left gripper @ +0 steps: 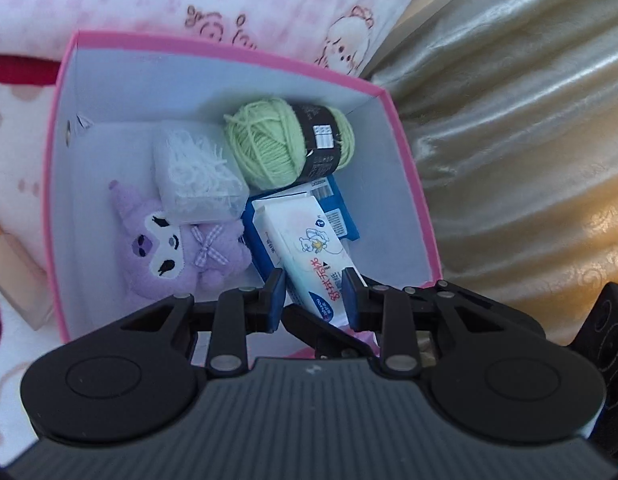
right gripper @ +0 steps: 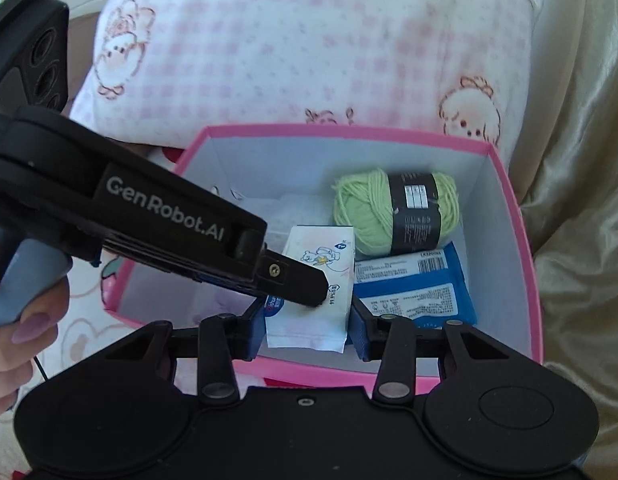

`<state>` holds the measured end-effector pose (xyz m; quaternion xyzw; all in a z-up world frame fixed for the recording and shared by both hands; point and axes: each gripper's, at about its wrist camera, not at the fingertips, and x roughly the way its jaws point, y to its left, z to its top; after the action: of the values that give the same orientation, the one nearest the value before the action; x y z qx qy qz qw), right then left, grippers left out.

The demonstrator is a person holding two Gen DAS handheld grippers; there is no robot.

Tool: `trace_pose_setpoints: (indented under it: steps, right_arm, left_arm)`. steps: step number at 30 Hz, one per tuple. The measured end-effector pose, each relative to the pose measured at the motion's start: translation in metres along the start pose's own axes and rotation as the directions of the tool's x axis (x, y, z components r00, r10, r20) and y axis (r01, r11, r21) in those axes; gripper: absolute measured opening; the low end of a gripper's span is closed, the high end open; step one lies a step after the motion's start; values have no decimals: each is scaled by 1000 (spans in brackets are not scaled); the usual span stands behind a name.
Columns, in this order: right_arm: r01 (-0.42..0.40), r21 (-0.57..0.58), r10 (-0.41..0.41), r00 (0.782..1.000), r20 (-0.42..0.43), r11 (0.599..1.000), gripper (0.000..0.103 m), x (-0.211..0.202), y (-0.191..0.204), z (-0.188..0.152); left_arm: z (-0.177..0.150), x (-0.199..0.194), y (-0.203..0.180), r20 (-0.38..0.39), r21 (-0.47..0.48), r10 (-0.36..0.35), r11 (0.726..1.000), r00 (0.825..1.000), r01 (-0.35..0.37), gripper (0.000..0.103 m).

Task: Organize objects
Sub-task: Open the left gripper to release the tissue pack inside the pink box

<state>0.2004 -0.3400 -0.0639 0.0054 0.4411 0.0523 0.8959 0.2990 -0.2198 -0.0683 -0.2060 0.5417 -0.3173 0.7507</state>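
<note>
A white tissue pack with a cartoon print hangs tilted over the open pink box. My left gripper is shut on its lower end, one blue pad on each side. In the right wrist view the left gripper comes in from the left onto the tissue pack, and my right gripper is shut across the pack's near end above the pink box. Inside lie a green yarn ball, a clear case of white shreds, a purple plush and a blue packet.
The box sits on a pink-and-white cartoon blanket. A cream satin quilt lies along its right side. A beige object stands left of the box. A person's hand grips the left gripper's handle.
</note>
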Motion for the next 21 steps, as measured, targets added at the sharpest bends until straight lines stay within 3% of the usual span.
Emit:
trace_pose_setpoints:
  steps: [6,14,21]
  right_arm:
    - [-12,56,14,1000,-24,998,47,25,-15,2]
    - [82,59,-79,995,-55,995,47,46,-12,0]
    - [55,34,-52,995,-81,998,47,61,-12,1]
  left_arm:
    - [6,22,11,1,-26,9,1000,1000,-9,28]
    - [8,43,27,-14,-92,-8,996,1000,7,26]
    - [5,46,29,1,-85,53,995,999,-52,26]
